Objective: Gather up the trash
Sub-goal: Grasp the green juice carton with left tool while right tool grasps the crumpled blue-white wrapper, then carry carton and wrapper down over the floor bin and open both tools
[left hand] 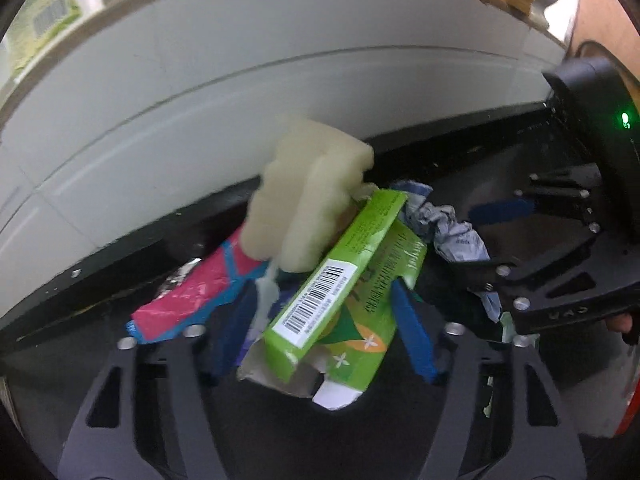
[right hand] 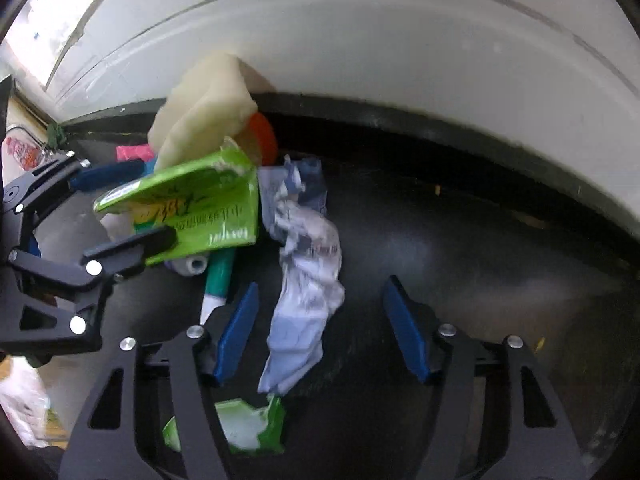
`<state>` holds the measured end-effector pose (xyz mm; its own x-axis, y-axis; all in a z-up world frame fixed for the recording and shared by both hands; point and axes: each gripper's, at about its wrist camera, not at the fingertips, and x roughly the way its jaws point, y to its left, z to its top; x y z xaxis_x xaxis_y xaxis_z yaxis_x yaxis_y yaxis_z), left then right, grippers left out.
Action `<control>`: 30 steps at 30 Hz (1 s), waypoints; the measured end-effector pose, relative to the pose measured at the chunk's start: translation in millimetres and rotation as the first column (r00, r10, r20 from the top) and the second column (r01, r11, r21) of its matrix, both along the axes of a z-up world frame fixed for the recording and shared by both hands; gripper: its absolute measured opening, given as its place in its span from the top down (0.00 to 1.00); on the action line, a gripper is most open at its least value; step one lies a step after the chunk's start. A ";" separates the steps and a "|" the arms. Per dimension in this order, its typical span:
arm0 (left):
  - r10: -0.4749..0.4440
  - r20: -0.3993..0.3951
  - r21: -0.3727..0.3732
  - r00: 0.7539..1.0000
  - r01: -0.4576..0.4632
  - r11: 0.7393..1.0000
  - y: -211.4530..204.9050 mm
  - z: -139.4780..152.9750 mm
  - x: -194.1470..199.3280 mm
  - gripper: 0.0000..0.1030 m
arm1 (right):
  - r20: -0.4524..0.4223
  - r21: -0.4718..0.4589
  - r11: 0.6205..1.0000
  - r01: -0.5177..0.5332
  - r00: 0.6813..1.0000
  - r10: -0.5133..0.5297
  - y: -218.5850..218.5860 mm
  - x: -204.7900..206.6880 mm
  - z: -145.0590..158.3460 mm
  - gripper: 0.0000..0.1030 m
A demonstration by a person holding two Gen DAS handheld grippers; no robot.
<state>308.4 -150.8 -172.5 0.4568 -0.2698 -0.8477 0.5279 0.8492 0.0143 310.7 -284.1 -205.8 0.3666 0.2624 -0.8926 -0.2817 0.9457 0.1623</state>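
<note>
Left wrist view: the left claw (left hand: 320, 328) points down at a heap of trash on a dark worktop (left hand: 540, 168) that runs along a white wall (left hand: 240, 80). A crushed green carton (left hand: 344, 300) with a barcode label lies between its blue fingers (left hand: 412, 328); the right-hand finger touches the carton's edge, while the left-hand one is partly hidden behind it, so I cannot tell whether the claw grips the carton. A pale foam block (left hand: 308, 200) leans on the carton's far end. A pink and blue wrapper (left hand: 200, 292) lies to the left, and a crumpled whitish-blue wrapper (left hand: 448, 228) to the right. The right claw (left hand: 560, 236) reaches in from the right edge, beside that crumpled wrapper.

Right wrist view: the right claw (right hand: 320, 332) stands about half open, and the crumpled whitish-blue wrapper (right hand: 304, 280) lies between its fingers (right hand: 408, 336) without either pad touching it. The green carton (right hand: 196, 208) sits just to the left, with the foam block (right hand: 204, 116) and something orange (right hand: 266, 136) behind it. A green and white tube (right hand: 218, 280) pokes out from under the carton. The left claw (right hand: 120, 212) enters from the left, one finger lying across the carton's near face. A torn green scrap (right hand: 248, 428) lies near the bottom edge.
</note>
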 end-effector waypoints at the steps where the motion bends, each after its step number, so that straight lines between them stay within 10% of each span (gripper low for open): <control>1: -0.002 -0.004 -0.005 1.000 0.002 1.000 -1.4 -0.1 0.0 0.48 | 0.007 -0.008 1.000 -0.002 1.000 0.002 1.2 -0.1 0.5 0.54; 3: 0.001 -0.006 -0.009 1.000 -0.001 1.000 -3.3 1.8 0.9 0.59 | 0.008 -0.013 1.000 -0.006 1.000 0.006 2.5 -0.8 0.6 0.71; 9: 0.024 0.006 -0.019 1.000 -0.024 1.000 -1.2 21.2 -14.6 0.80 | 0.045 -0.016 1.000 0.024 0.999 -0.023 -2.3 -13.3 16.5 0.74; 30: 0.194 0.062 -0.052 0.979 -0.191 0.980 76.3 92.0 -207.9 0.83 | 0.164 0.048 0.986 0.157 0.973 -0.163 10.9 -190.1 112.3 0.74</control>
